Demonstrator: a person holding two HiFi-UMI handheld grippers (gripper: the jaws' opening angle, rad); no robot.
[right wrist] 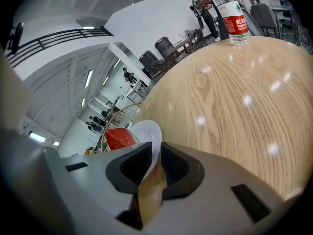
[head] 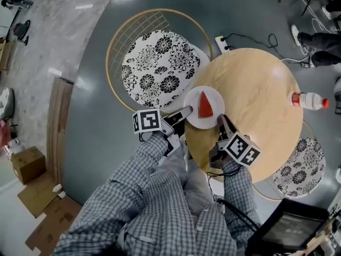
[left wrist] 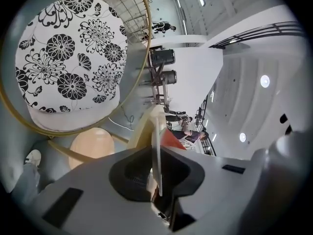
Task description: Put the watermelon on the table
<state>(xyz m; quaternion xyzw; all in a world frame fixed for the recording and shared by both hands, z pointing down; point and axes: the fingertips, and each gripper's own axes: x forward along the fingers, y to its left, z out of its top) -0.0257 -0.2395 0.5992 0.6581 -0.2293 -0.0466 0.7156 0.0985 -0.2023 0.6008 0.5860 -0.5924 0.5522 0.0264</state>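
A red watermelon wedge (head: 205, 105) lies on a white plate (head: 212, 121) at the near-left edge of the round wooden table (head: 256, 100). Both grippers hold the plate by its rim. My left gripper (head: 186, 111) is shut on the left rim, and in the left gripper view the plate (left wrist: 156, 146) stands edge-on between the jaws with the wedge (left wrist: 171, 137) behind it. My right gripper (head: 221, 120) is shut on the near-right rim; the right gripper view shows the plate (right wrist: 149, 133) and wedge (right wrist: 119, 138) just past the jaws. Whether the plate touches the table I cannot tell.
A water bottle (head: 309, 100) with a red label lies at the table's far right. A round chair with a black-and-white flower cushion (head: 160, 68) stands left of the table, a second one (head: 301, 167) at its right. A power strip (head: 221, 43) and cardboard boxes (head: 26, 164) lie on the floor.
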